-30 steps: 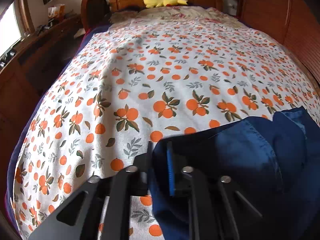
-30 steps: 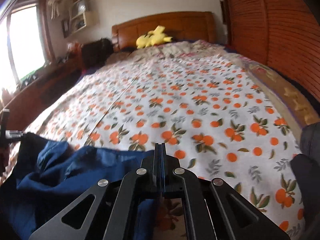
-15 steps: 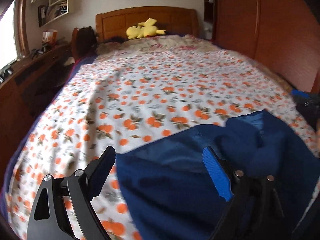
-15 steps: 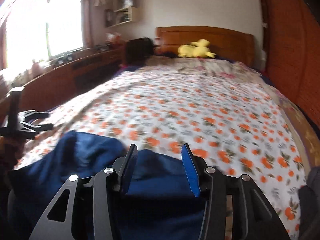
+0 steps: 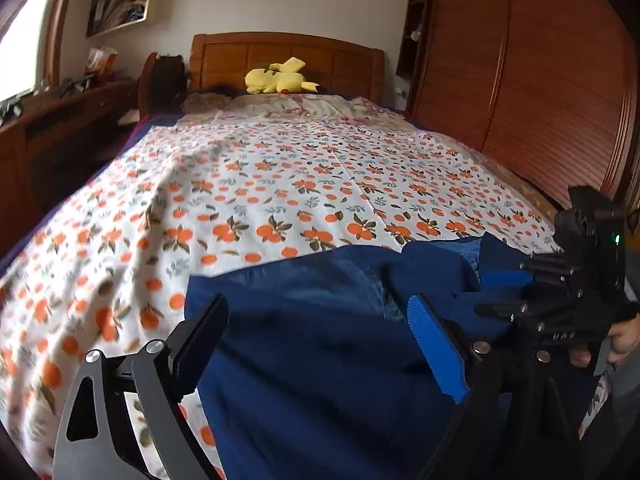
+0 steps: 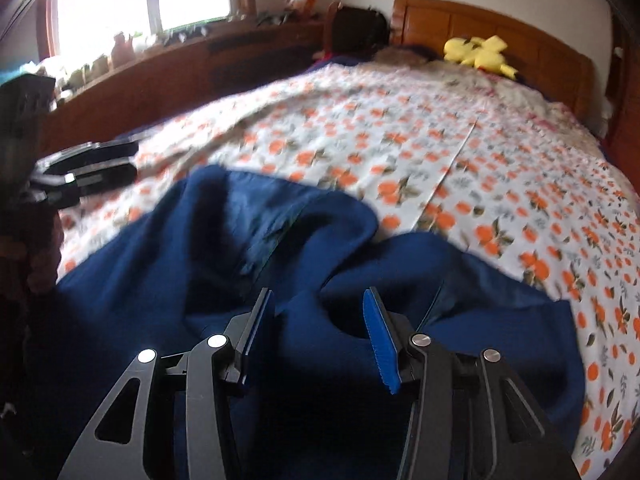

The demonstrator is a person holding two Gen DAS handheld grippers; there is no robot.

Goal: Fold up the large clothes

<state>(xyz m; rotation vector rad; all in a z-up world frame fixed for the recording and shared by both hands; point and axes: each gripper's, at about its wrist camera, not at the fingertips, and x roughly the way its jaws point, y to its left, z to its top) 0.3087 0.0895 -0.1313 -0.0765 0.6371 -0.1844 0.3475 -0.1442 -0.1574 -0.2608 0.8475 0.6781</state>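
Crowding the bedspread point(image 5: 280, 184), rumpled blue garment point(image 5: 320, 360) lies before yellow plush point(image 5: 280, 80).

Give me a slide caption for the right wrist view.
Right tool open above rumpled blue garment on orange-print bedspread.

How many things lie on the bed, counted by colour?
Blue: 1, the blue garment
Yellow: 1, the yellow plush toy
Total: 2, both on the orange-print bedspread
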